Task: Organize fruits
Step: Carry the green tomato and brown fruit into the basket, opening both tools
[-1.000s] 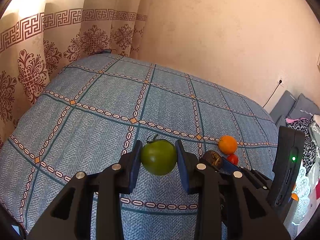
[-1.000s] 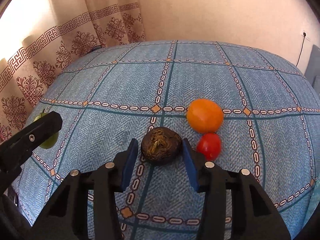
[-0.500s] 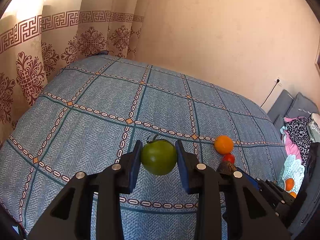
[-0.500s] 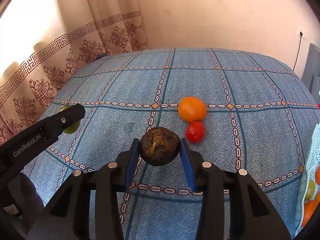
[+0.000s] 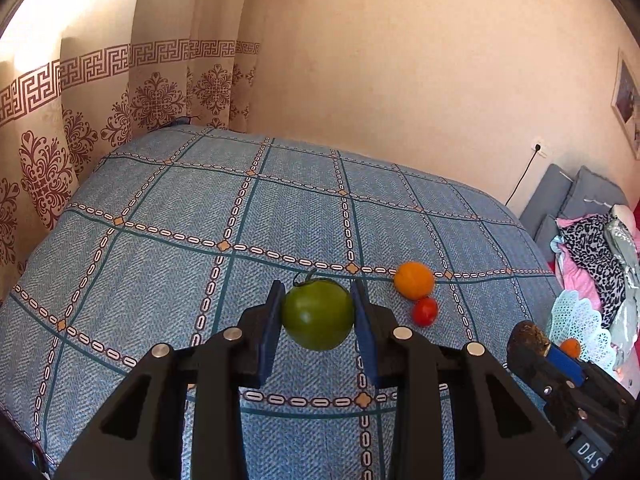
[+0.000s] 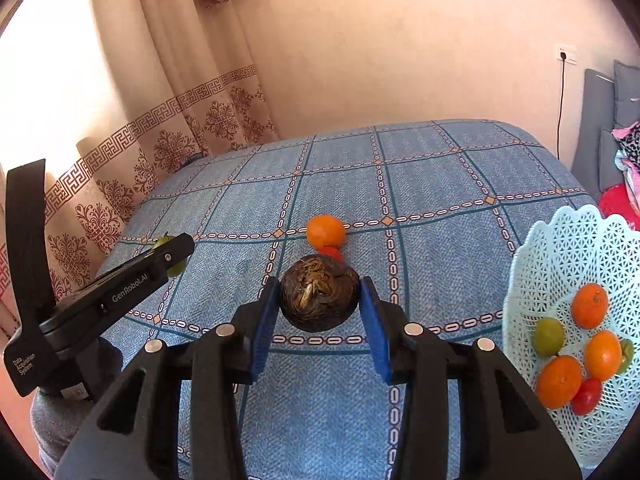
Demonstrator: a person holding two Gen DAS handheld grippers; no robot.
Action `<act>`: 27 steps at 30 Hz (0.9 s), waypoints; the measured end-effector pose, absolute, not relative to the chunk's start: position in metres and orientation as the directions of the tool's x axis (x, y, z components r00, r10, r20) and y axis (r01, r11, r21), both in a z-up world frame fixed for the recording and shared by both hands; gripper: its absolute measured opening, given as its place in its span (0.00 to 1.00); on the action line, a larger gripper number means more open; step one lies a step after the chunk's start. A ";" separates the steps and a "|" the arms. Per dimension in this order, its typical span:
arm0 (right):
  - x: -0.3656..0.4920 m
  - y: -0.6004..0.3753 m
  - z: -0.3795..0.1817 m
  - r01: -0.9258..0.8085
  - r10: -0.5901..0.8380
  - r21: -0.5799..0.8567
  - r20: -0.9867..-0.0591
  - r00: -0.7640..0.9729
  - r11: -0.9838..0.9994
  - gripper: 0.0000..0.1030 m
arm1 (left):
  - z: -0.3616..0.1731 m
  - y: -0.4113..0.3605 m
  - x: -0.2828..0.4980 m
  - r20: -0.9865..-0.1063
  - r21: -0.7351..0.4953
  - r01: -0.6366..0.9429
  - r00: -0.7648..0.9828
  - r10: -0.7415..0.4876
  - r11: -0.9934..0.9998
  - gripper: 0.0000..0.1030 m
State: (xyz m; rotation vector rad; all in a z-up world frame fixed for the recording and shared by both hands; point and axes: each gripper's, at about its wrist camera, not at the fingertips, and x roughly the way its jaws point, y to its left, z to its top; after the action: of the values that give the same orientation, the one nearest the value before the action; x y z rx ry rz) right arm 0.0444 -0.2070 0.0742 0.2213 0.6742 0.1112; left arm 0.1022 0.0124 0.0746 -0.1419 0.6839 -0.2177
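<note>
Round green apple (image 5: 318, 316) is pinched in the left gripper (image 5: 318, 320), lifted above the blue patterned bedspread (image 5: 160, 240). Dark wrinkled round fruit (image 6: 319, 298) is clamped in the right gripper (image 6: 320, 308), beside the pale blue lattice plastic basket (image 6: 560, 248). An orange (image 6: 325, 230) and red tomato (image 5: 425, 311) touch mid-bed, open cloth around them. Both grippers have risen since 1.0 s ago; basket newly visible.
</note>
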 end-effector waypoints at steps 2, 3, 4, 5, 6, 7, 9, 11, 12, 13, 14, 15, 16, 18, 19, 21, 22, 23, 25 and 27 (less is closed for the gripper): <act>0.038 -0.215 0.079 -0.015 0.160 0.240 -0.598 0.785 0.971 0.41 | 0.075 0.006 0.100 -0.609 -0.193 0.168 0.752 -0.252 0.967 0.33; 0.034 -0.219 0.082 -0.008 0.153 0.239 -0.594 0.790 0.971 0.41 | 0.075 0.003 0.099 -0.608 -0.188 0.176 0.751 -0.255 0.966 0.33; 0.031 -0.224 0.084 0.000 0.145 0.239 -0.590 0.794 0.971 0.41 | 0.075 0.000 0.097 -0.608 -0.185 0.184 0.750 -0.259 0.965 0.33; 0.028 -0.229 0.086 0.010 0.136 0.239 -0.588 0.797 0.971 0.41 | 0.075 -0.002 0.096 -0.609 -0.182 0.191 0.748 -0.263 0.964 0.33; 0.024 -0.235 0.087 0.020 0.128 0.239 -0.586 0.800 0.971 0.41 | 0.074 -0.005 0.096 -0.609 -0.180 0.199 0.746 -0.268 0.963 0.33; 0.022 -0.241 0.089 0.033 0.118 0.239 -0.585 0.802 0.970 0.41 | 0.074 -0.008 0.095 -0.610 -0.177 0.208 0.744 -0.273 0.962 0.33; 0.016 -0.254 0.091 0.061 0.097 0.244 -0.584 0.806 0.968 0.41 | 0.074 -0.014 0.093 -0.610 -0.162 0.220 0.744 -0.273 0.962 0.33; 0.009 -0.271 0.092 0.095 0.072 0.250 -0.584 0.808 0.964 0.41 | 0.073 -0.018 0.091 -0.610 -0.151 0.230 0.743 -0.274 0.961 0.33; 0.005 -0.280 0.092 0.116 0.055 0.251 -0.585 0.809 0.961 0.41 | 0.073 -0.020 0.091 -0.611 -0.148 0.235 0.743 -0.275 0.961 0.33; 0.001 -0.290 0.092 0.136 0.039 0.252 -0.586 0.810 0.958 0.41 | 0.072 -0.023 0.090 -0.611 -0.146 0.242 0.740 -0.279 0.959 0.33; -0.003 -0.299 0.092 0.156 0.022 0.252 -0.586 0.810 0.955 0.41 | 0.072 -0.025 0.089 -0.612 -0.144 0.249 0.738 -0.284 0.958 0.33; -0.006 -0.307 0.092 0.177 0.003 0.250 -0.586 0.810 0.952 0.41 | 0.072 -0.028 0.088 -0.613 -0.143 0.256 0.736 -0.289 0.956 0.33; -0.010 -0.316 0.091 0.198 -0.013 0.251 -0.587 0.809 0.948 0.41 | 0.072 -0.031 0.087 -0.613 -0.138 0.264 0.734 -0.291 0.955 0.33; -0.017 -0.333 0.090 0.232 -0.040 0.253 -0.591 0.806 0.939 0.41 | 0.072 -0.036 0.084 -0.613 -0.127 0.278 0.733 -0.296 0.952 0.33; -0.020 -0.339 0.089 0.248 -0.051 0.255 -0.593 0.804 0.935 0.41 | 0.072 -0.039 0.083 -0.612 -0.123 0.286 0.732 -0.300 0.950 0.33; -0.027 -0.353 0.088 0.277 -0.075 0.256 -0.594 0.801 0.926 0.41 | 0.073 -0.046 0.079 -0.611 -0.116 0.304 0.729 -0.309 0.946 0.33; -0.031 -0.359 0.087 0.289 -0.086 0.257 -0.594 0.800 0.922 0.41 | 0.074 -0.049 0.077 -0.610 -0.112 0.312 0.728 -0.314 0.943 0.33; -0.035 -0.365 0.086 0.301 -0.094 0.259 -0.594 0.799 0.918 0.41 | 0.074 -0.052 0.075 -0.610 -0.108 0.320 0.726 -0.317 0.941 0.33; -0.040 -0.373 0.085 0.322 -0.109 0.263 -0.595 0.796 0.909 0.41 | 0.075 -0.059 0.072 -0.611 -0.103 0.336 0.721 -0.327 0.936 0.33; -0.045 -0.382 0.085 0.337 -0.121 0.266 -0.595 0.795 0.903 0.41 | 0.077 -0.066 0.069 -0.615 -0.099 0.354 0.713 -0.337 0.930 0.33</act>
State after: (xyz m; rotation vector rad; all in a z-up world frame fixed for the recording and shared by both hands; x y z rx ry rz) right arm -0.0446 -0.3820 0.0845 0.3730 0.6055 -0.2524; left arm 0.0691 -0.0660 0.0765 0.0266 0.6765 -0.3831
